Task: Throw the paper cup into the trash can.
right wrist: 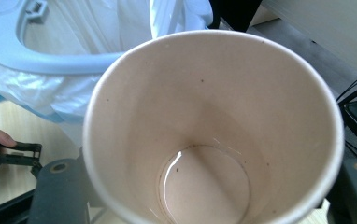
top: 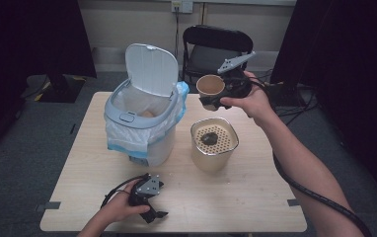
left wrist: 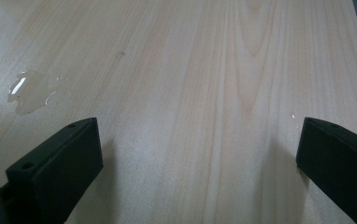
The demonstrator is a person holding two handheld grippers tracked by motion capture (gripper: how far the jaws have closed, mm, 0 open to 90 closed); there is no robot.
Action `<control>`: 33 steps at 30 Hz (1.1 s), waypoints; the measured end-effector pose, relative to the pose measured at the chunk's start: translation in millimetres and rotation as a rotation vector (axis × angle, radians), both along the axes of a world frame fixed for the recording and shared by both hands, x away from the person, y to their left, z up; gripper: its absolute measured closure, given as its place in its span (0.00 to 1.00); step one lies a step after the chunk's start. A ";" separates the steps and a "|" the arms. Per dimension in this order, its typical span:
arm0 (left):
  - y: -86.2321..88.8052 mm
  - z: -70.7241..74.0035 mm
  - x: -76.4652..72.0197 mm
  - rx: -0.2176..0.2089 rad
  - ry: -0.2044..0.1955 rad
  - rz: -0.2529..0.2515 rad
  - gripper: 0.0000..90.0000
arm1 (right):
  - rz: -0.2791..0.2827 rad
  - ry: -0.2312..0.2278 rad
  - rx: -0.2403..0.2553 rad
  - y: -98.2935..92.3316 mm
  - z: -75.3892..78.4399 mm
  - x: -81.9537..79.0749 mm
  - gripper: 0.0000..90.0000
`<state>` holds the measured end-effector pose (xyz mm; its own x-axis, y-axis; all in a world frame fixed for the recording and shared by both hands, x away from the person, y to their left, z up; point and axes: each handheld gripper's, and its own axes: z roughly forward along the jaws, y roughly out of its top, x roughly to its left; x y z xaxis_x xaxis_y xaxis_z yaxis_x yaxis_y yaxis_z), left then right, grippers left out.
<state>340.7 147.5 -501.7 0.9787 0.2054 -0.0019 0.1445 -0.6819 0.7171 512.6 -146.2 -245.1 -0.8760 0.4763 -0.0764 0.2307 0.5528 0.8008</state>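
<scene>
Right gripper (top: 215, 101) clamps a tan paper cup (top: 210, 86) above the wooden table (top: 255, 207).
Cup tilted, a little pale liquid pooled inside; left gripper (left wrist: 200, 154) rests wide open, empty.

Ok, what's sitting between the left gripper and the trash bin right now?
Nothing stands there: in the high view, bare tabletop runs from the left gripper up to the trash bin. The left gripper view shows a small wet patch on the wood.
</scene>
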 end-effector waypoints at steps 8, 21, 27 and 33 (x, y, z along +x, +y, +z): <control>0.0 0.0 0.0 0.000 0.000 0.000 0.00 | 0.013 0.015 0.001 7.9 12.8 1.1 0.30; -0.3 -0.5 -0.4 -0.003 0.015 -0.002 0.00 | 0.048 0.022 0.006 30.8 32.7 0.1 0.30; -0.3 -0.5 -0.4 -0.004 0.015 -0.001 0.00 | 0.072 0.025 0.005 42.3 37.7 -2.0 0.30; -0.3 -0.5 -0.4 -0.004 0.015 -0.001 0.00 | 0.084 0.027 0.015 50.8 42.0 -2.9 0.30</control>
<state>340.3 147.2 -502.2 0.9787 0.2044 -0.0174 0.1546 -0.6792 0.7175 509.7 -95.4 -203.0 -0.9147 0.4016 -0.0451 0.2058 0.5588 0.8033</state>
